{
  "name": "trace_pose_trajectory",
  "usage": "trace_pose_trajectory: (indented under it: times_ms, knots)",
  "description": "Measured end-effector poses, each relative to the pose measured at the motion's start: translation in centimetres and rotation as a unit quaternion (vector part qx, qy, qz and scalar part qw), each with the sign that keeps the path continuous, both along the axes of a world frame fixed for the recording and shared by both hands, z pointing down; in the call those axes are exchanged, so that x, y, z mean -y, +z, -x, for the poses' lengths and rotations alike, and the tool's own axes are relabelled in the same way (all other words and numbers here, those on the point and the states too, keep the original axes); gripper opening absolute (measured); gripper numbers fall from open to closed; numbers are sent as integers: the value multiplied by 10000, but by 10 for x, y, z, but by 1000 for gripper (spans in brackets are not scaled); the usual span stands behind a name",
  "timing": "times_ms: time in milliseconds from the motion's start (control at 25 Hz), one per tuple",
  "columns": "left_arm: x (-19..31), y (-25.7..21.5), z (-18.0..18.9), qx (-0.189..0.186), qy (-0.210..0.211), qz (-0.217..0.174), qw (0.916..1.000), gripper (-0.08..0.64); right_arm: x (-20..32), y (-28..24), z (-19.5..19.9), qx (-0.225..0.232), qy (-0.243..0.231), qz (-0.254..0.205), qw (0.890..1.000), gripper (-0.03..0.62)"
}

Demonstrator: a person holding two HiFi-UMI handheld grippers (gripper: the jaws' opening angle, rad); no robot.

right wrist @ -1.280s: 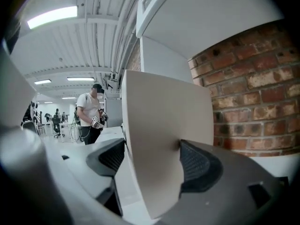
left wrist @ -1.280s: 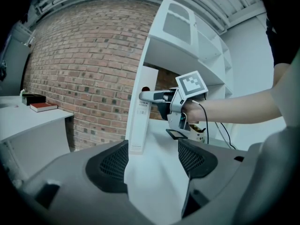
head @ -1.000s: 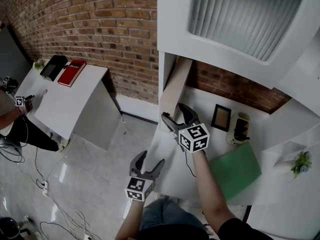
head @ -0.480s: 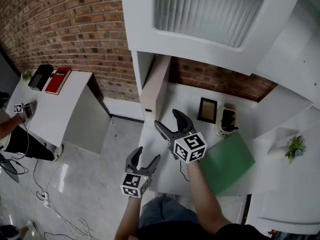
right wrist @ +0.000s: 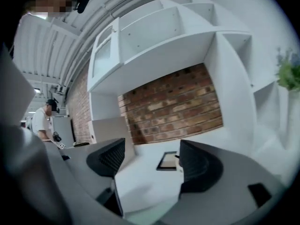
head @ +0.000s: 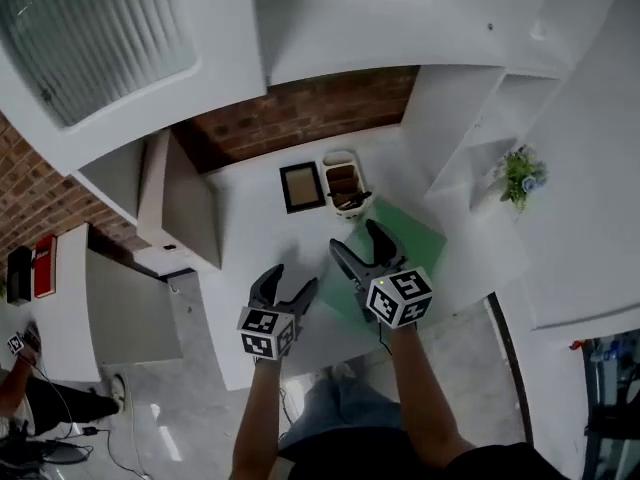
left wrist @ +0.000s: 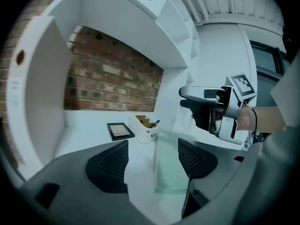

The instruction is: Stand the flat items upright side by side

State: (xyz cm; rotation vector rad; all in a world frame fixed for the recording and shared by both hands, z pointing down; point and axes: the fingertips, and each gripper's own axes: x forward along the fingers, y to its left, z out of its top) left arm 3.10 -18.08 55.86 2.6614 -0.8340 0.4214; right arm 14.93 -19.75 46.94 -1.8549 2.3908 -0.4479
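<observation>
In the head view, the green sheet (head: 425, 240) is seen lying flat on the desk (head: 245, 263) beneath the right gripper (head: 360, 243), with the left gripper (head: 288, 286) beside it. In the left gripper view the jaws are held apart and empty, facing the sheet's near edge. In the right gripper view they are likewise spread and empty, so an exposed edge is probably best pinched squarely before the sheet is tilted upright.

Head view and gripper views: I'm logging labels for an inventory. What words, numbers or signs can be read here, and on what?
None legible: no word or number reads clearly in any view.
Too small: any print on the red item at the head view's far left.
Blurred: small dark mark on the white holder.
Blurred: red sticker and grey label on the white side panel.
No letters: only square markers on the cubes of the left gripper and right gripper.
</observation>
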Motion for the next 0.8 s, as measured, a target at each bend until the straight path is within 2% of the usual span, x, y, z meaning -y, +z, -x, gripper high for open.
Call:
trace_pose_trajectory:
  times_ms: [120, 200, 400, 480, 600, 800]
  knots:
    - [4, 15, -52, 413, 615, 195, 9971, 321, -35, 19, -70, 105, 714, 345, 9968, 363]
    - [7, 27, -81, 691, 977, 321, 9923, 321, -61, 37, -109, 226, 1198, 658, 9904, 363]
    - [10, 61, -130, 1201, 1617, 799, 9762, 321, -127, 97, -171, 577, 2227, 1554, 9607, 363]
    - [11, 73, -142, 1289, 1716, 1019, 9714, 321, -148, 124, -181, 780, 2486, 1910, 9464, 363]
    - [13, 88, -153, 1443, 1815, 1296, 9641, 321, -164, 158, -183, 1089, 2629, 2343, 9296, 364]
    - [10, 108, -160, 1867, 2020, 1534, 9491, 321, -165, 195, -170, 1440, 2549, 2749, 9158, 364]
